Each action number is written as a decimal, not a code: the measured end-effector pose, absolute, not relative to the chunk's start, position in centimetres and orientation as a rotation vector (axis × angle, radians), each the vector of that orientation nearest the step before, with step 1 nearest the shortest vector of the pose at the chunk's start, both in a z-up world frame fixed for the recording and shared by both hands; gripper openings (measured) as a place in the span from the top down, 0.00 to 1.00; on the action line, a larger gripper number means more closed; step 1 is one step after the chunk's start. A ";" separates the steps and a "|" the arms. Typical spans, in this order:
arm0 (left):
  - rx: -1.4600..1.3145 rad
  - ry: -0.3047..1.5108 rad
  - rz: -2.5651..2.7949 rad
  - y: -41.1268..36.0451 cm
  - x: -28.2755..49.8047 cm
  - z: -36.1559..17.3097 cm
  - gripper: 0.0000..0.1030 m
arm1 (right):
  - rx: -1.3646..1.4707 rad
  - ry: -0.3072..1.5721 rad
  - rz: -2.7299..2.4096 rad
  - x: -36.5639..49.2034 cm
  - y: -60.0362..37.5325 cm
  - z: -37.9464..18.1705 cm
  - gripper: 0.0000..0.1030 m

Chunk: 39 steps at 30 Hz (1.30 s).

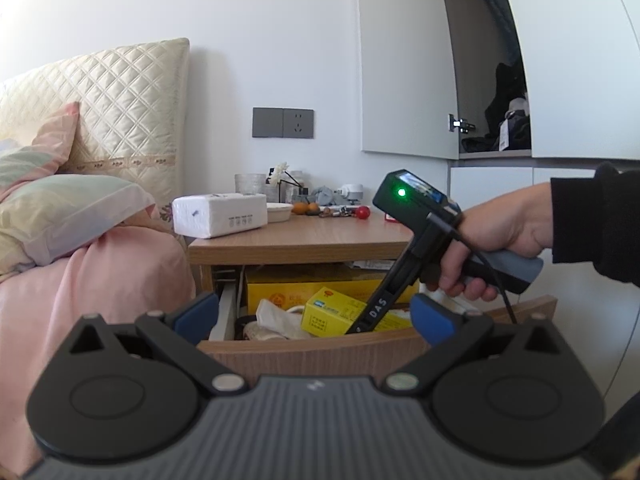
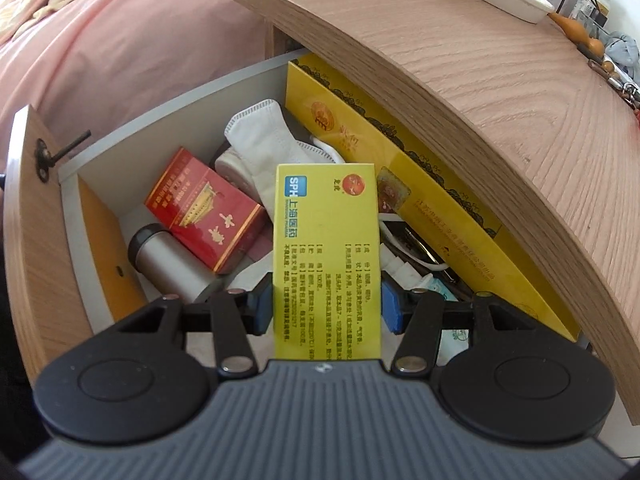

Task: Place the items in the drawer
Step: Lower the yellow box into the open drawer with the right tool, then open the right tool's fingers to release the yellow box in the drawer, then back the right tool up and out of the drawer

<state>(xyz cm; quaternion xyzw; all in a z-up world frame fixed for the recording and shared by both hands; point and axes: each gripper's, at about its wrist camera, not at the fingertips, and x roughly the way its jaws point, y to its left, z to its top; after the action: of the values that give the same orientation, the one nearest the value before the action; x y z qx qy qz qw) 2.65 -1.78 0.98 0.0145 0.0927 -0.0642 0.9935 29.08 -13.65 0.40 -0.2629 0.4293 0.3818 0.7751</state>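
Bedside drawer (image 2: 76,216) below, right gripper (image 2: 326,308) tilted down pinching yellow box (image 2: 326,256); left gripper (image 1: 316,316) spread, level.

Black claw (image 2: 326,306) — blue pads (image 2: 264,306)

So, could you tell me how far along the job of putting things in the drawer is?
Done: the drawer is pulled open and already holds a red box, a flask and a face mask. In hand: the right claw holds a yellow box over it, unreleased. Left: letting go; the left claw is open.
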 end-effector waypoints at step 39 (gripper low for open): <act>0.015 0.175 -0.129 -1.7 2.1 1.2 0.00 | -0.093 0.497 0.562 16.8 -23.4 9.7 0.20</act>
<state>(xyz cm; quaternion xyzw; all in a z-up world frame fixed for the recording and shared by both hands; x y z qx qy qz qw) 2.14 -1.66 1.23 0.0077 0.0875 -0.0644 0.9941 16.82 -23.35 9.73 -0.0453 0.2424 0.2744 0.9295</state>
